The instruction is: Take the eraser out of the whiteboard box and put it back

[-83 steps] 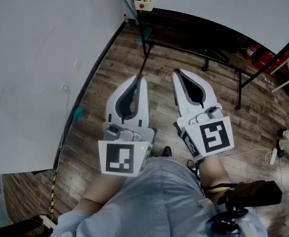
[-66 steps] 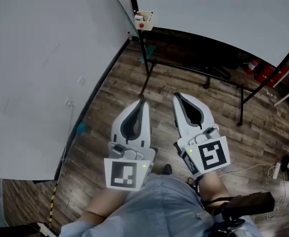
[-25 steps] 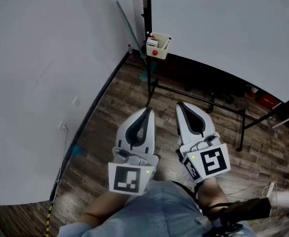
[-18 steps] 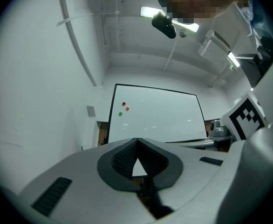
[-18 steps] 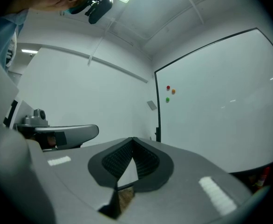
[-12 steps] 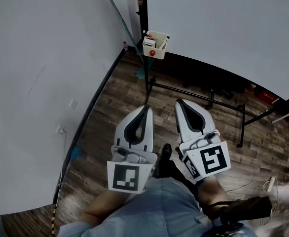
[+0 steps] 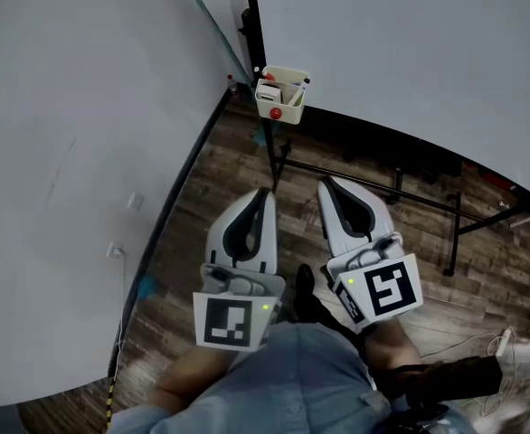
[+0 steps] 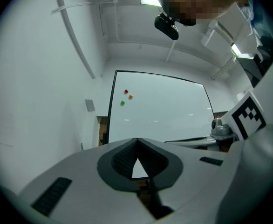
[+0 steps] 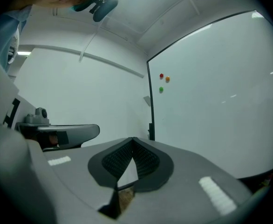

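Up ahead — the whiteboard box (image 7: 280,99) sits nearer than before.

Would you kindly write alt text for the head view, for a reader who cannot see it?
From above, a person holds the left gripper and right gripper side by side over a wooden floor, both shut and empty, pointing toward a small cream box hung at the lower corner of a whiteboard.
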`<state>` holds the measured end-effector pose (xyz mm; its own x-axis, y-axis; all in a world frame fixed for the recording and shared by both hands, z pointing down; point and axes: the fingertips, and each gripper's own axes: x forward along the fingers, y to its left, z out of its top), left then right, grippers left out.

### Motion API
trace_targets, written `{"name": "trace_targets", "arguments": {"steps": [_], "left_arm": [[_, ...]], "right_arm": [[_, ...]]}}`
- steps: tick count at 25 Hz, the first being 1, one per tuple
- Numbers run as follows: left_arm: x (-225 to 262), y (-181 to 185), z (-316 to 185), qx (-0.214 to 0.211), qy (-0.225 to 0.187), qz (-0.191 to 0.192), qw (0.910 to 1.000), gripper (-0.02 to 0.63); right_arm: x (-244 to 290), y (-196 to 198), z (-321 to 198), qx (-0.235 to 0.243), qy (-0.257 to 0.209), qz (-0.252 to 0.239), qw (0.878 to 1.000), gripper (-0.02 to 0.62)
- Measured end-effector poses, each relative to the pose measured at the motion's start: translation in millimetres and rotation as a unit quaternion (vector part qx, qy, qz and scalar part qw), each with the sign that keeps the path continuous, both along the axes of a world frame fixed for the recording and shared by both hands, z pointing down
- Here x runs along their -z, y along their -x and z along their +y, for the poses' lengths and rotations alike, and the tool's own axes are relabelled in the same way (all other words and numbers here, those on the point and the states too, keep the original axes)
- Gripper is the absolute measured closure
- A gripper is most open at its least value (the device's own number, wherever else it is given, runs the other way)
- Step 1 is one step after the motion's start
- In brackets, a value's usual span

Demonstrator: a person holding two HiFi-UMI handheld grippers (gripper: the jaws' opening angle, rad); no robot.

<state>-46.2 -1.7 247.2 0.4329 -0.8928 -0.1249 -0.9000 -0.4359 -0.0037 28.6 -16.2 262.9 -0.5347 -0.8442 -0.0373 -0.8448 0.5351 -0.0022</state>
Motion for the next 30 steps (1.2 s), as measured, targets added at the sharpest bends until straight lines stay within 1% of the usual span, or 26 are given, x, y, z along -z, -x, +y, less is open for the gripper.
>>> {"name": "trace_targets", "arguments": {"steps": [7,14,23,30], "left_arm": [[8.4,-12.3,-58.6,0.022,-0.006,-0.013,0.9997,0.6],[19.1,-21.5,-89.5,0.047,-0.018,-0.021,0.9985,0.601],[23.9,-5.9,-116.1,0.077,-0.021,-0.02,0.9966,0.6],[17.2,11.2,-146.5,0.078,-0.022,-0.009,0.9966,0.601]], "right_arm": [[1.5,-9.3,-62.1,0.026,0.002,0.001,1.0,0.594],[8.5,-11.8,-100.5,0.059,-0.009,0.002,0.998,0.594],[11.5,4.4,-135.2,0.086,-0.014,0.007,0.996,0.592],[4.0,19.0,-166.5,0.083,-0.01,0.022,0.996,0.591]]}}
